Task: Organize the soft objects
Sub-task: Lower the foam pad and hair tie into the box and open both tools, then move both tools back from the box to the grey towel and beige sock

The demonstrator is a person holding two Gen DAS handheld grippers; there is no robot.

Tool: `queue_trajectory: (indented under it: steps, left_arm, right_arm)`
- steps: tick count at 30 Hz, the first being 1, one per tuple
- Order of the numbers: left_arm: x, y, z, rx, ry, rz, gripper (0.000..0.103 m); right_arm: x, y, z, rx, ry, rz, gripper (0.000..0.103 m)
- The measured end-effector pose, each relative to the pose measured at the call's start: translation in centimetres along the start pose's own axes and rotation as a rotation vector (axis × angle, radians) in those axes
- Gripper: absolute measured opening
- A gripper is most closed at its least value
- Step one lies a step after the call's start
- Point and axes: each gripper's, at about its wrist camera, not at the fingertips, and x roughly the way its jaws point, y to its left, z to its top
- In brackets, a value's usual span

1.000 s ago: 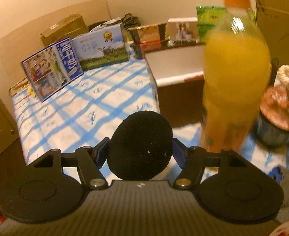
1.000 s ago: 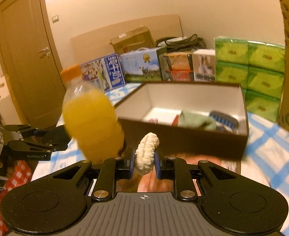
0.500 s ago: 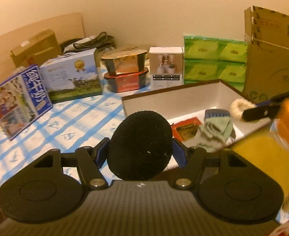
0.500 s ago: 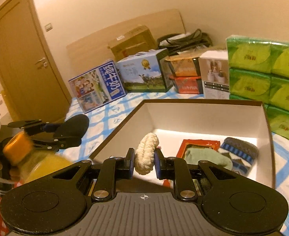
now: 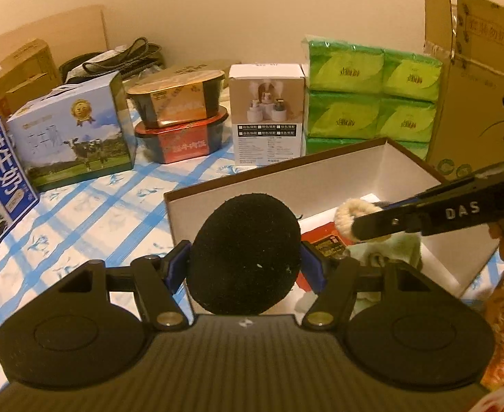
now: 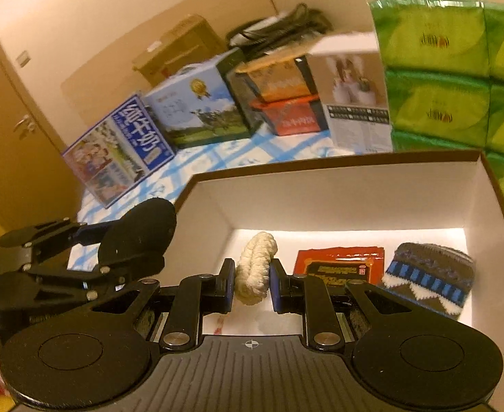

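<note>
Two grippers grip soft things: left gripper [image 5: 245,267] a fuzzy black round pad [image 5: 245,254], right gripper [image 6: 252,286] a braided cream ring [image 6: 256,267].

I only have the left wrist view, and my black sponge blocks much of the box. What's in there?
Observer: A red packet lies flat on the floor of the box.
Operator: Anything right of it?
Observer: A brown and blue knitted sock.
Operator: Is the right gripper's rope over the box?
Observer: Yes, the right gripper holds the white rope above the box's left half.
</note>
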Motion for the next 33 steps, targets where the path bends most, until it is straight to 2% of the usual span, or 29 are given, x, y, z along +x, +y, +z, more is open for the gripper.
queue_trajectory:
  steps: [8, 9, 10, 12, 22, 27, 33]
  left_arm:
    - [4.3, 0.1, 1.0, 0.015, 0.044, 0.010, 0.069]
    - [4.7, 0.2, 1.1, 0.012, 0.049, 0.018, 0.071]
    - [5.1, 0.3, 1.1, 0.005, 0.053, 0.024, 0.072]
    - [5.5, 0.4, 1.3, -0.006, 0.056, 0.031, 0.077]
    - [4.9, 0.6, 1.5, -0.009, 0.061, 0.054, 0.078]
    - [2.5, 1.4, 1.3, -0.043, 0.068, 0.067, 0.077]
    - [-2.4, 2.8, 0.2, -0.103, 0.076, 0.099, 0.077]
  right_arm:
    - [2.4, -2.7, 1.3, 0.141, -0.007, -0.006, 0.022]
    - [2.5, -3.0, 1.5, 0.163, -0.014, -0.005, 0.033]
    - [2.6, -3.1, 1.7, 0.184, -0.019, -0.016, 0.051]
    - [2.3, -3.6, 1.8, 0.226, -0.055, -0.018, 0.063]
    - [-0.6, -3.3, 2.0, 0.178, -0.060, -0.046, 0.063]
    - [-4.3, -2.7, 1.0, 0.156, -0.082, -0.057, 0.063]
    - [-10.1, -1.3, -1.1, 0.106, -0.116, -0.081, 0.063]
